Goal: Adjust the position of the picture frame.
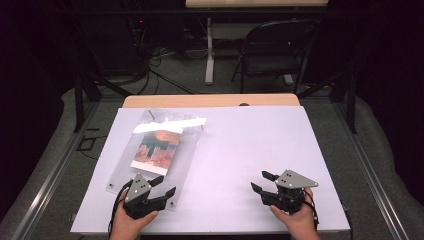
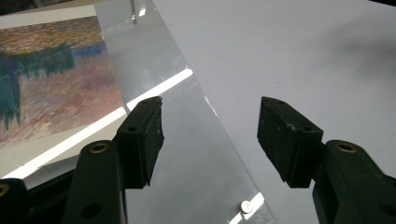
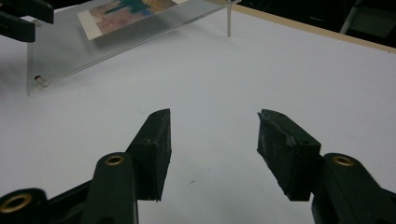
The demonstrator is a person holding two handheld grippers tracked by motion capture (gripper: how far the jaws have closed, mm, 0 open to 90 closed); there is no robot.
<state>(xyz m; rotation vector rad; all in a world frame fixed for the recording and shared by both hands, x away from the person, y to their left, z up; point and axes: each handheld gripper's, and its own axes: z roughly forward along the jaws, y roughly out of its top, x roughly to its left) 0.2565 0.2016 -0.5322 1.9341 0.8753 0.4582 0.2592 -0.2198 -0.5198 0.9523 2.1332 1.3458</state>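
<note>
— Where is the frame from your tools now?

— The clear acrylic frame (image 1: 152, 152) lies on the white board (image 1: 240, 150), on its left half. My left gripper (image 1: 161, 187) is over the near edge of the frame, close to the near right corner. My right gripper (image 1: 261, 182) is well apart from it, over bare board on the right side. So the left hand is much nearer.

— How does the frame lie?

— Its long axis runs from the near left to the far right, a little slanted against the board edge. In the right gripper view the frame looks tilted: the far end stands on a thin pin (image 3: 229, 18) and the near end is low. From my left gripper the frame goes forward and to the left; in the left gripper view its right edge passes between my jaws, and a small metal stud (image 2: 246, 206) sits in the near corner.

— Are your tools holding something?

— No. Both stand with jaws wide apart and nothing is pressed between the pads. The left jaws are only above the acrylic, I think; I cannot say if one touches it.

— Can you read some label or brand?

— I find no writing. Inside the frame there is a picture (image 1: 156, 150), orange and pink with dark green shapes, like a painting, with a white border. No text is readable on it.

— What does the next move depend on?

— In my judgement, on the near corner of the frame, which is just under my left jaws.
</note>
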